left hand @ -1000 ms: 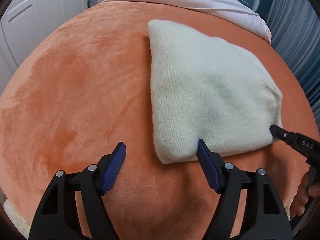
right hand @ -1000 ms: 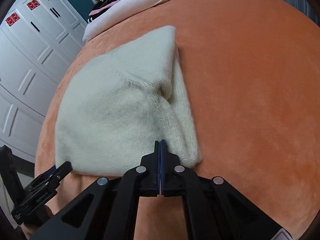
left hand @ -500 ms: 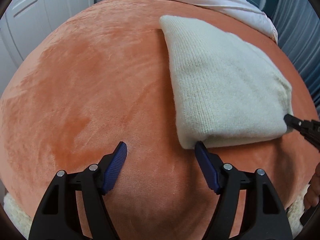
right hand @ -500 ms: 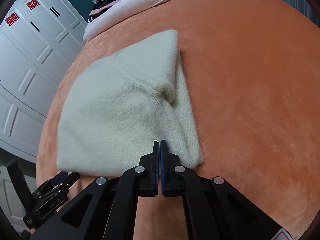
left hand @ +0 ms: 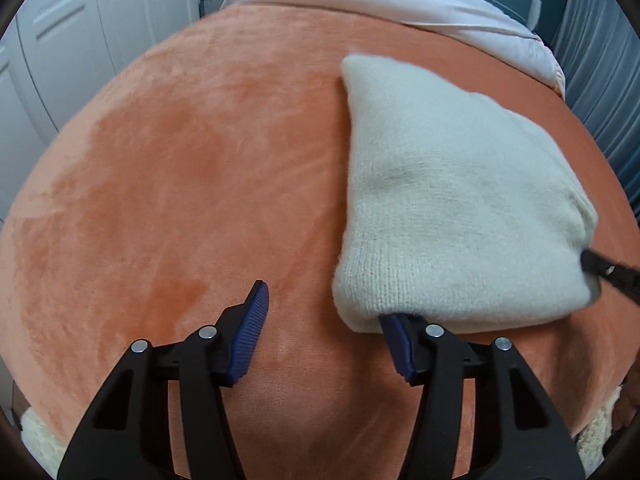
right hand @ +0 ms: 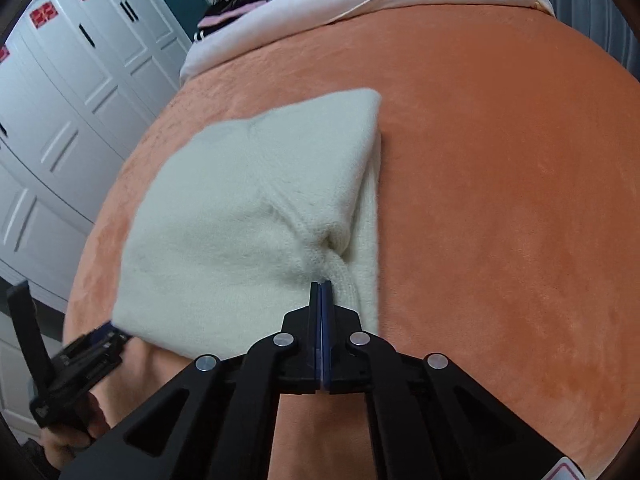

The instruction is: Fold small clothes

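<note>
Lying on the orange blanket [left hand: 168, 200] is a folded white sweater [left hand: 452, 200]. The left gripper [left hand: 324, 320] is closing round its near corner. The right gripper [right hand: 321, 292] is clenched, pinching its near edge.

Soft even light, fisheye edges, slight blur

left gripper [left hand: 324, 322]: jaws are closing, gap smaller than before | its right blue pad [left hand: 394, 336]: was just beside the near corner of the folded cream knitted sweater [left hand: 452, 208], now tucked under that edge | sweater: near left corner now lifted a bit and blurry, it lay flat before
</note>
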Action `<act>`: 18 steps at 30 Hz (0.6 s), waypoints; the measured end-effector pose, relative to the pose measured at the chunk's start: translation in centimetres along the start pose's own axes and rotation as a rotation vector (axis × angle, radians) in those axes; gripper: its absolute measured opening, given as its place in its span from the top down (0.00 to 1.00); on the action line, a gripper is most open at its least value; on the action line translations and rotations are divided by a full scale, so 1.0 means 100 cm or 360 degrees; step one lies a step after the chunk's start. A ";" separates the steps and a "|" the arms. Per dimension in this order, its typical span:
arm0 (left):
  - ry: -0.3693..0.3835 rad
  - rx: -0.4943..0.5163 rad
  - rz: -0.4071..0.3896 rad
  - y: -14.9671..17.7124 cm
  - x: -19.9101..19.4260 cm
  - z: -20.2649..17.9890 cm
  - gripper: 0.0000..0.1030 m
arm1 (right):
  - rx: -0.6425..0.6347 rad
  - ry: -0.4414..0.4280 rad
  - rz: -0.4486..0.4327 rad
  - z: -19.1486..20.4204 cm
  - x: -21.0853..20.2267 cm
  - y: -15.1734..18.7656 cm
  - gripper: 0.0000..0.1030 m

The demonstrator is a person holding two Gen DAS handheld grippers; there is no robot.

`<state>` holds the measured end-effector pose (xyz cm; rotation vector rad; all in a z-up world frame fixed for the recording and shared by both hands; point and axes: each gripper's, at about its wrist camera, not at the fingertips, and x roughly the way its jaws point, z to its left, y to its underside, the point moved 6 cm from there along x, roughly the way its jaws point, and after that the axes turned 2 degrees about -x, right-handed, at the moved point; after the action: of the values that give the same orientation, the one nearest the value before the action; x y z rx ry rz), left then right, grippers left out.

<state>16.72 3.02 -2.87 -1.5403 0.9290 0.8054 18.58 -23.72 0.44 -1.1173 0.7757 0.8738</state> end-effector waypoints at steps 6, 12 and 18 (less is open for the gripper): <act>-0.0084 0.0085 -0.0047 0.004 -0.008 -0.012 0.44 | 0.0003 0.0049 0.0032 -0.003 0.008 0.004 1.00; -0.0058 0.0100 -0.0105 0.018 -0.036 -0.023 0.38 | 0.0002 0.0119 -0.0131 0.004 -0.038 0.029 0.90; -0.0045 0.0130 -0.0101 0.043 -0.049 -0.039 0.25 | 0.0057 0.0202 -0.0147 -0.009 -0.056 0.077 0.83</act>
<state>10.70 -0.54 0.14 -1.4768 0.8777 0.7339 9.07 -24.21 1.86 -1.1758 0.8340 0.7143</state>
